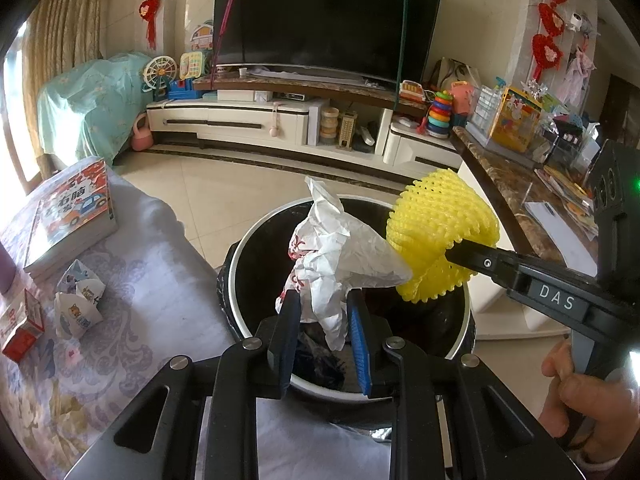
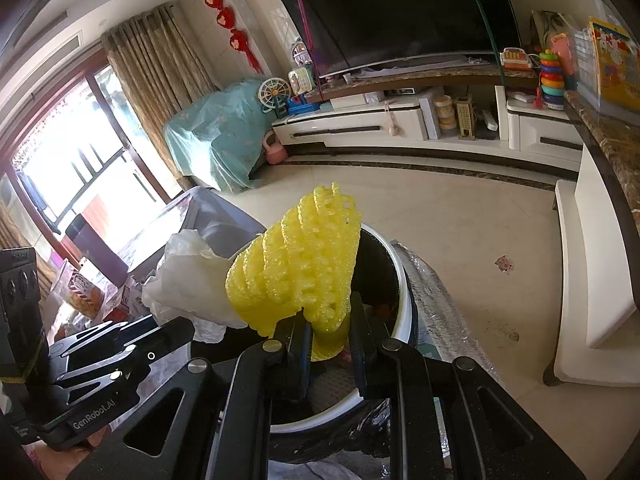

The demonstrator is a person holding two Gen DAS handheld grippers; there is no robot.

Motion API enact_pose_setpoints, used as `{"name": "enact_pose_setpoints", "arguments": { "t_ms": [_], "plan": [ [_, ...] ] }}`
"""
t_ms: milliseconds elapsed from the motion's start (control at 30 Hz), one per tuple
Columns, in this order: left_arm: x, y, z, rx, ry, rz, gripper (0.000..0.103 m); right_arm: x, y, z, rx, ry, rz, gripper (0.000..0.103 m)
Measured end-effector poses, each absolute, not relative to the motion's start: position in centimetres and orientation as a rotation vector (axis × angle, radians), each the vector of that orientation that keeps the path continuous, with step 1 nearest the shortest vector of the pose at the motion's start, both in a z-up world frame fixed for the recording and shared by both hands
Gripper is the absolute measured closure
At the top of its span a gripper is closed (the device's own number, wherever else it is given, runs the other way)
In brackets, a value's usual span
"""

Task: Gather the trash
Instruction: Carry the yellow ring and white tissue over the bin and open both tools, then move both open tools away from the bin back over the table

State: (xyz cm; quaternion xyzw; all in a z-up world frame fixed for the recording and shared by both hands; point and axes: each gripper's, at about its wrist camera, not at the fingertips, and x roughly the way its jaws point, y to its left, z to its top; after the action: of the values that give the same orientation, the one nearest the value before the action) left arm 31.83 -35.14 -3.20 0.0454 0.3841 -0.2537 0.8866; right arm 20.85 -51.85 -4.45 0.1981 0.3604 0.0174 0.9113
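1. Trash, two pieces, both held above the open mouth of the trash bin [image 1: 240, 312]: crumpled white paper [image 1: 340, 256] and a yellow foam fruit net [image 1: 440, 236].
2. Left gripper [image 1: 324, 312]: jaws closed most of the way, pinching the lower tail of the crumpled white paper between the blue pads [image 1: 360, 340]. The paper rises from the pads over the bin's near-left side; red print shows on its left face.
3. Right gripper [image 2: 330, 320]: jaws nearly together, clamped on the bottom fold of the yellow foam fruit net. In the left wrist view this gripper comes in from the right of the bin, with the person's hand [image 1: 580, 392] on its handle.
4. The net touches the paper's right edge; both hang over the bin, not inside it.
5. Trash bin: round, white rim, dark liner; dark contents visible at the bottom, too dim to identify.
6. Left of the bin, close by: a table under a pale patterned cloth [image 1: 140, 280], carrying a stack of children's books [image 1: 72, 220], folded printed paper [image 1: 78, 300] and a small red-and-white box [image 1: 22, 328].
7. Right of the bin: a marble-topped counter [image 1: 504, 184] crowded with toys and papers.
8. Beyond the bin, across tiled floor [image 1: 240, 188]: a white TV stand [image 1: 240, 120] under a large dark television [image 1: 320, 16].
9. Far left of the bin: furniture under a teal cover [image 1: 92, 104], then curtains [image 1: 60, 40].
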Motion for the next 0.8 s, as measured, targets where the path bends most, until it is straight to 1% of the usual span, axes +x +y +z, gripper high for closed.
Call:
{"name": "enact_pose_setpoints", "arguments": {
  "t_ms": [100, 167, 200, 233, 267, 300, 333, 467, 533, 567, 633, 700, 767, 800],
  "plan": [
    [31.8, -35.1, -3.2, 0.095, 0.798, -0.525, 0.078, 21.0, -52.0, -4.3, 0.399, 0.74, 0.033, 0.085],
    [31.9, -35.1, -3.2, 0.092, 0.801, -0.53, 0.075, 21.1, -52.0, -4.2, 0.391, 0.74, 0.033, 0.085],
    [32.0, -35.1, -3.1, 0.092, 0.8, -0.53, 0.073, 21.1, -52.0, -4.2, 0.387, 0.74, 0.032, 0.084],
    [31.9, -35.1, -3.0, 0.094, 0.799, -0.528, 0.067, 21.2, -52.0, -4.2, 0.383, 0.744, 0.032, 0.081],
    [31.9, -35.0, -2.9, 0.096, 0.796, -0.525, 0.062, 21.3, -52.0, -4.1, 0.38, 0.748, 0.029, 0.076],
    [31.7, -35.0, -2.8, 0.096, 0.79, -0.521, 0.05, 21.3, -52.0, -4.1, 0.378, 0.75, 0.028, 0.061],
    [31.6, -34.9, -2.7, 0.097, 0.782, -0.518, 0.046, 21.4, -52.0, -4.0, 0.377, 0.75, 0.029, 0.051],
    [30.9, -34.5, -2.7, 0.096, 0.778, -0.512, 0.044, 21.0, -51.9, -4.0, 0.377, 0.75, 0.034, 0.045],
    [30.5, -34.0, -2.9, 0.09, 0.781, -0.506, 0.042, 20.8, -51.9, -4.0, 0.384, 0.749, 0.033, 0.037],
    [30.1, -33.6, -3.0, 0.083, 0.783, -0.5, 0.042, 20.5, -51.9, -4.0, 0.39, 0.747, 0.035, 0.036],
    [29.6, -32.6, -3.2, 0.063, 0.782, -0.491, 0.039, 20.1, -51.8, -3.9, 0.404, 0.739, 0.039, 0.028],
    [28.8, -31.4, -3.5, 0.034, 0.784, -0.477, 0.037, 19.4, -51.7, -3.7, 0.433, 0.725, 0.045, 0.024],
    [28.0, -30.2, -3.8, 0.006, 0.789, -0.46, 0.036, 18.6, -51.5, -3.5, 0.467, 0.698, 0.057, 0.023],
    [27.5, -29.4, -4.0, -0.009, 0.792, -0.449, 0.036, 18.2, -51.3, -3.4, 0.477, 0.688, 0.061, 0.022]
  ]
}}
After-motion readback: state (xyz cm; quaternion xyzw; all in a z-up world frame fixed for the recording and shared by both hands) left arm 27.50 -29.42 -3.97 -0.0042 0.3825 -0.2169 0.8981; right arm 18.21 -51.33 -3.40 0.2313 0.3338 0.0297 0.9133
